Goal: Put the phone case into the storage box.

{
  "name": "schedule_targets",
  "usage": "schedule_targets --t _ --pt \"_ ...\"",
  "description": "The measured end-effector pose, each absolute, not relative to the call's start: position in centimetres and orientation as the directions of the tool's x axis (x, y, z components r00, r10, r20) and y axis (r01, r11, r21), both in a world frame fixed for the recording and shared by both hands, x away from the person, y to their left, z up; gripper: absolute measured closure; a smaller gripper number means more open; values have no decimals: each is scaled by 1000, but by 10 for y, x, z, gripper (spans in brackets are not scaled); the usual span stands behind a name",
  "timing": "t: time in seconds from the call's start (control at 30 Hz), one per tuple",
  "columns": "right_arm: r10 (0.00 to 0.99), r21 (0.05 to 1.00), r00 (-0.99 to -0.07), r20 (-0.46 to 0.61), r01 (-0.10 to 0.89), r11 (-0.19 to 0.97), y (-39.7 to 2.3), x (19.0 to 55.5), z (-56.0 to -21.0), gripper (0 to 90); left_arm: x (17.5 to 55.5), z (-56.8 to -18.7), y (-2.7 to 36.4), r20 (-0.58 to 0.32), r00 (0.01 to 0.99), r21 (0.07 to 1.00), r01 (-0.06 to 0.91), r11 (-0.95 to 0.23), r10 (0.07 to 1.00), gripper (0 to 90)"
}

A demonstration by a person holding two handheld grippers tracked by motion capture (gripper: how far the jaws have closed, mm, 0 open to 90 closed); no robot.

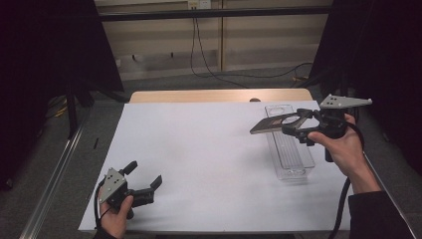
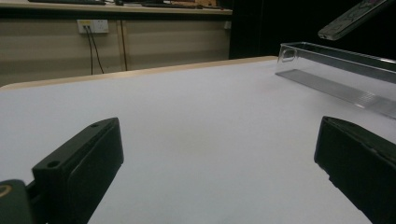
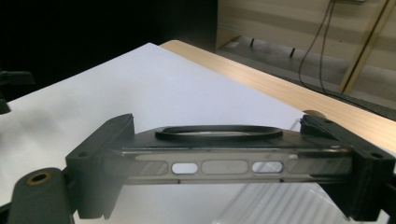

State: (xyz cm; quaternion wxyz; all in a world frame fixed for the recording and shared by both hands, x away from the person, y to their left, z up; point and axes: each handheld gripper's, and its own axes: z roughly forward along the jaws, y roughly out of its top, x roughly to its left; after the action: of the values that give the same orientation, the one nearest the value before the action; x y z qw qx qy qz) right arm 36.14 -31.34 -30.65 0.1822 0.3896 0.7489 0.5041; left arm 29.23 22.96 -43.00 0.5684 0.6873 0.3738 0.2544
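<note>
Right hand-held gripper [image 1: 297, 123] held up at the right side of the table [image 1: 209, 159], above a clear tray [image 1: 291, 154]. Its jaws pinch a flat dark slab, phone-like, [image 1: 271, 123] by its long edges. The slab sticks out leftward from the jaws, level, clear of the tray and table. In the right gripper view the phone [image 3: 219, 158] spans jaw to jaw, side edge toward the camera, with slots along that edge and a round ring on its top face.

Tray: long, narrow, transparent, lying on the white sheet at the right, long axis running near to far. Far end has a handle cut-out. In the left gripper view the tray [image 2: 336, 70] sits far right, with the phone's tip [image 2: 350, 18] above it.

Left hand-held gripper [image 1: 144, 183] low at the near left corner, jaws spread wide, nothing between them. White sheet beneath.

Wooden table edge [image 1: 219, 95] shows at the far side, beyond the sheet. Cables [image 1: 199, 45] hang on the far wall.
</note>
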Motion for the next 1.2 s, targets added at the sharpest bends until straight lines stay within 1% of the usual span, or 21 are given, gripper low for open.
schedule_targets --t 0.23,0.33,0.57,1.2 --pt "807 894 -577 127 419 159 -322 367 -303 117 292 -430 230 -76 580 972 224 -69 811 11" --pt "827 888 -549 119 431 158 -326 371 -300 117 292 -429 230 -64 586 973 218 -81 808 11" --pt "857 878 -501 119 456 145 -332 381 -295 117 292 -430 229 -65 599 970 226 -90 798 13" --pt "918 838 -379 119 535 112 -342 402 -299 117 292 -429 228 -57 611 974 210 -91 790 14"
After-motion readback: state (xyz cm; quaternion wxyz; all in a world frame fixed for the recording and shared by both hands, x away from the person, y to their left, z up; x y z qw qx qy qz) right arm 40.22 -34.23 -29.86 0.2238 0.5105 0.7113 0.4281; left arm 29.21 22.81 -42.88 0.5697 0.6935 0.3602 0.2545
